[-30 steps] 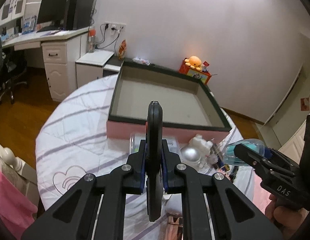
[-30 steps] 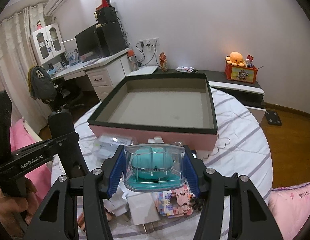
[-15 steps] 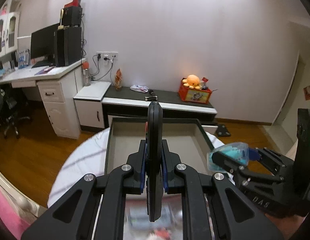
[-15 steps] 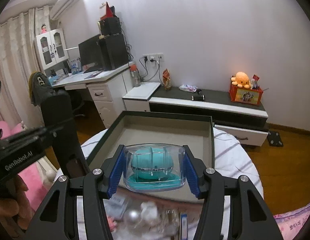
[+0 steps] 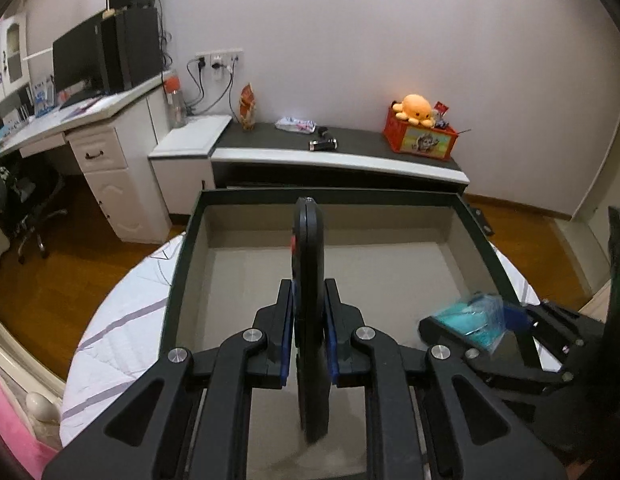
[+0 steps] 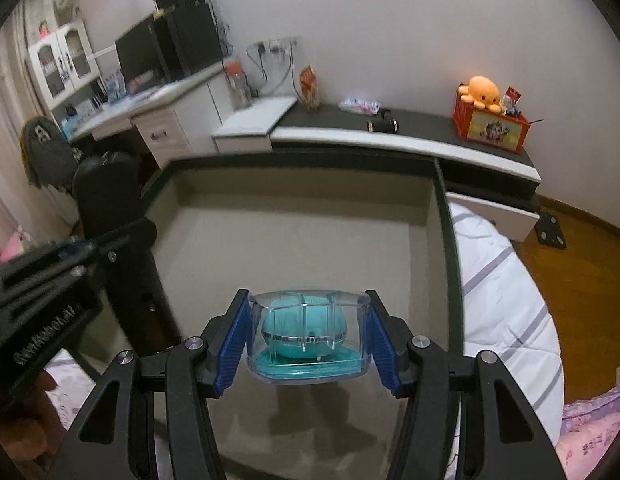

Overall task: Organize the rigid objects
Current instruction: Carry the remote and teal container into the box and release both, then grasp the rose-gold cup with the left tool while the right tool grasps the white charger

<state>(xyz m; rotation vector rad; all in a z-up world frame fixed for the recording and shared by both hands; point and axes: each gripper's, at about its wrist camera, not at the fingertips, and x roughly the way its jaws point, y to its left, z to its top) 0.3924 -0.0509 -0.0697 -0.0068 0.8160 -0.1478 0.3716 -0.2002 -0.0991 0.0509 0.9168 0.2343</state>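
My left gripper [image 5: 308,332] is shut on a flat black remote-like device [image 5: 308,264] held on edge, over the inside of a big open box [image 5: 393,256] with a dark green rim. My right gripper [image 6: 308,338] is shut on a clear plastic case holding a teal object [image 6: 306,330], also over the box [image 6: 294,232], low above its beige floor. The right gripper with the case shows at the right of the left wrist view [image 5: 475,318]; the left gripper and black device show at the left of the right wrist view [image 6: 110,208].
The box sits on a round table with a white striped cloth [image 6: 505,296]. Behind are a low dark cabinet [image 5: 349,148] with an orange plush on a red box [image 5: 419,124], and a white desk [image 5: 82,128] with a monitor. Wooden floor surrounds.
Both grippers have moved forward and down from above the table's front clutter to over the inside of the box. Each still holds its object.
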